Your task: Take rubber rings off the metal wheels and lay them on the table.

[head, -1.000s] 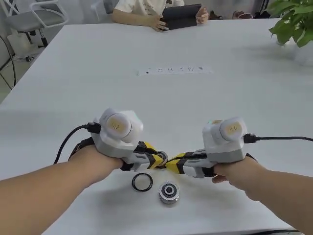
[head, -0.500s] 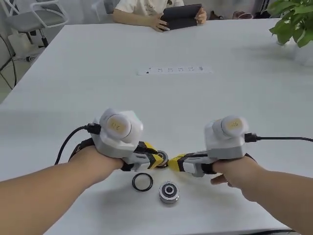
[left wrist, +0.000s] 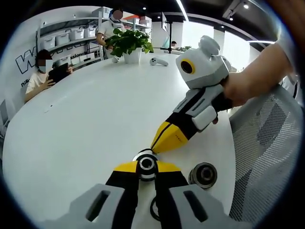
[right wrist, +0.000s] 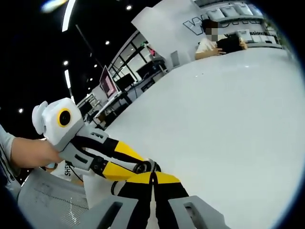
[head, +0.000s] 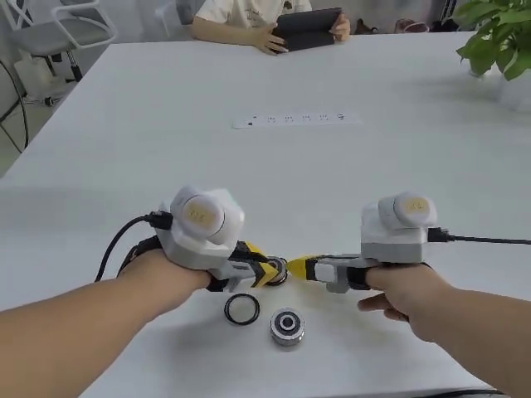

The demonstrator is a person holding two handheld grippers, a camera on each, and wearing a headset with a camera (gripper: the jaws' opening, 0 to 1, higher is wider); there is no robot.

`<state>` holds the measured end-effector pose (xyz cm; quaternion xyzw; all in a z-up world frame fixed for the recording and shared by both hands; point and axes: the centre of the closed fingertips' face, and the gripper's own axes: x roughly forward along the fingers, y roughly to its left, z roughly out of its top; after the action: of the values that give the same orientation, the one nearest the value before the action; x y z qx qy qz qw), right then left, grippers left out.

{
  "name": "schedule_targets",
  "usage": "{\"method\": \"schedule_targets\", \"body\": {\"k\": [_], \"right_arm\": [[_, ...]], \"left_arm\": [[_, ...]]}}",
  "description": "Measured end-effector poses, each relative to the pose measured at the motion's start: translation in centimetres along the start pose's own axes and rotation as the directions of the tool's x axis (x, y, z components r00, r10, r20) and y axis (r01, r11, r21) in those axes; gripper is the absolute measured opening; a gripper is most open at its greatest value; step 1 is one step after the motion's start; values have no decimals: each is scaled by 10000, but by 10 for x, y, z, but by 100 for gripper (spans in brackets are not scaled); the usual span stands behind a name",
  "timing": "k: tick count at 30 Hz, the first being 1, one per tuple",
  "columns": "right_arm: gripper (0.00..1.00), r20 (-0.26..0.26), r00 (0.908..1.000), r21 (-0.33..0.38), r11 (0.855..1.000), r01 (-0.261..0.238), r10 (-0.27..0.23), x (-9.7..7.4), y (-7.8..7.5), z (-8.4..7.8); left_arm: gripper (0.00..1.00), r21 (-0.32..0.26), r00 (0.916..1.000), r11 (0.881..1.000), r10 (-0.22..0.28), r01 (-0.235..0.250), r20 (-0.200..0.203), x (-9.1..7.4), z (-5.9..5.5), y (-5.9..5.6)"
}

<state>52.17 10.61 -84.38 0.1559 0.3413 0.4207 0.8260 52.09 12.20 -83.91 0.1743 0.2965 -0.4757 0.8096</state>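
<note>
My left gripper (head: 267, 270) is shut on a small metal wheel (head: 276, 269) held just above the white table (head: 249, 166). In the left gripper view the wheel (left wrist: 146, 162) sits between the yellow tips of that gripper (left wrist: 146, 168). My right gripper (head: 297, 267) points at it from the right, jaws shut, its tip (left wrist: 159, 143) touching the wheel's rim. The frames do not show whether it pinches a ring. A loose black rubber ring (head: 241, 308) lies on the table below. Beside it stands a second metal wheel (head: 286, 325), also seen as the wheel (left wrist: 203, 174).
A flush socket strip (head: 294, 118) lies mid-table. At the far edge a person (head: 249, 16) holds a tablet (head: 309, 29). A potted plant (head: 498, 37) stands at the far right. A mesh chair (left wrist: 267, 143) is close to the table's near edge.
The right hand has drawn to the right and its gripper has levelled out, its tip staying at the held wheel. The left gripper, loose ring and second wheel have not moved.
</note>
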Motion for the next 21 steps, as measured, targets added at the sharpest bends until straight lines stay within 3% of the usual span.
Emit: {"method": "schedule_targets", "body": {"k": [5,21], "right_arm": [[0,114,9998,385,9991,-158,154,-1,2,1],[0,68,9976,343,9970,-687,685,1,14,2]], "left_arm": [[7,18,10000,10000,16,-16,-17,0,0,0],[7,127,9999,9999,-6,7,-102,0,0,0]]}}
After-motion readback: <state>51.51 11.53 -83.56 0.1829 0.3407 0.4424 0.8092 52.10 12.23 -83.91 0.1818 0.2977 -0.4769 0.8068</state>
